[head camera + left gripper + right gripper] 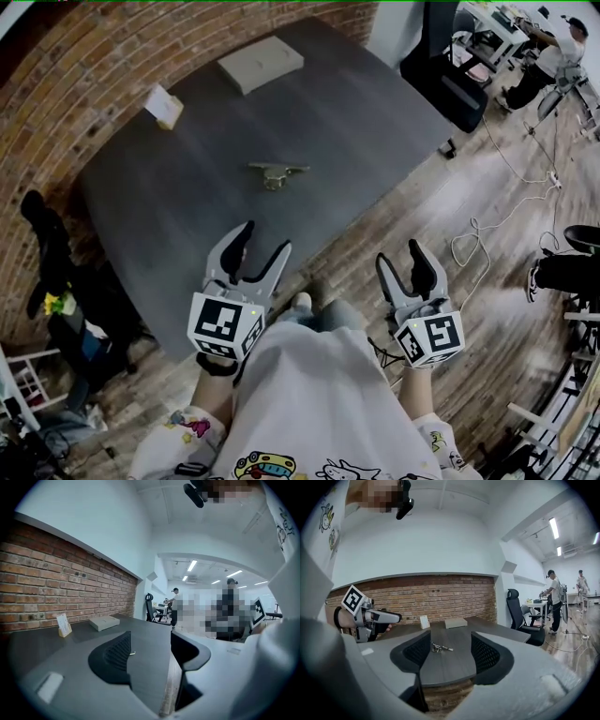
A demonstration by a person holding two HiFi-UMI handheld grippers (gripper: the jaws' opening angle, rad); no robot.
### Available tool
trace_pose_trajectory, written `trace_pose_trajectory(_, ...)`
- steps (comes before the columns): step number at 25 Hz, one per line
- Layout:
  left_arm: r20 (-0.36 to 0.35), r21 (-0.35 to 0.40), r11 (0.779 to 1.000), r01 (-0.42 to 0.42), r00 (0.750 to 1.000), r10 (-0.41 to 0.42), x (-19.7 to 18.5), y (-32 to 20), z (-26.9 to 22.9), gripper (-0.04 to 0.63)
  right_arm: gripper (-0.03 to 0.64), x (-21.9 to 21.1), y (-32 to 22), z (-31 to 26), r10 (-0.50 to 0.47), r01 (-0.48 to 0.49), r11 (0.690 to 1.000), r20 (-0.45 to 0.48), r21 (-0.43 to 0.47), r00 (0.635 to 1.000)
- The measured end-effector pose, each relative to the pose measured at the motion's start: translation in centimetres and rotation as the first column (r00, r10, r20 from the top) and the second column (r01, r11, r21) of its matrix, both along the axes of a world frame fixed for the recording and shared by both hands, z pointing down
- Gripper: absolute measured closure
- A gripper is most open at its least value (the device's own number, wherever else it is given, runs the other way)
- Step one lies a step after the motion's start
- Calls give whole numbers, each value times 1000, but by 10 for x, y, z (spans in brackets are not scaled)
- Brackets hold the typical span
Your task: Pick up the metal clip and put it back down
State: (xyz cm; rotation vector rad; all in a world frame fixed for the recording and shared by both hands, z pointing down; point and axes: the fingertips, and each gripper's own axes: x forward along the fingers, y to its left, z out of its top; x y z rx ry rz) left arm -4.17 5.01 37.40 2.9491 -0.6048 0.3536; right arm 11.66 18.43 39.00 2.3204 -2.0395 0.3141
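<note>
The metal clip (pixel 277 173) lies alone on the dark grey table (pixel 347 112), near its middle. In the right gripper view the metal clip (pixel 439 647) shows far off between the open jaws. My left gripper (pixel 262 246) hovers open over the table's near edge, well short of the clip. My right gripper (pixel 399 262) is open too, held off the table's near edge over the wooden floor. Neither holds anything. In the left gripper view only a sliver of the clip (pixel 132 653) peeks past the left jaw. My left gripper (pixel 386 617) also appears at the left of the right gripper view.
A flat pale box (pixel 261 63) and a small card stand (pixel 163 106) sit at the table's far side by the brick wall (pixel 66 75). A black office chair (pixel 450 75) stands at the right end. Cables (pixel 487 234) trail across the floor. People stand at desks in the distance.
</note>
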Motion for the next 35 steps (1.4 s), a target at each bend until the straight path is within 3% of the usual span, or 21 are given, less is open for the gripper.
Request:
trace_pose_trajectory(8,20,-43,994,104,994,-103,-7,-23,15,314,337,6,-61,1,-145,145,989,-7,-7,989)
trace_pose_trajectory(16,-11,-40,948,315,949,-315,-7,-84,1,306,318,17,-163,-6,-387,386,922,-21,-39,922)
trace_pose_trajectory(25,-21,-44,821,569,821,-570,8,-130,-9,298,316,36,-263,-14,-648,645,762,-46,-61,761)
trace_pose_trajectory(31,-17,-40,722,691,722,-692,11,-138,-10,298,316,37,-293,-14,-761,758,649,-53,-63,646)
trace_pose_trajectory(35,-13,-39,668,743,668,-744,12,-136,-9,298,316,35,-303,-12,-812,809,584,-52,-67,582)
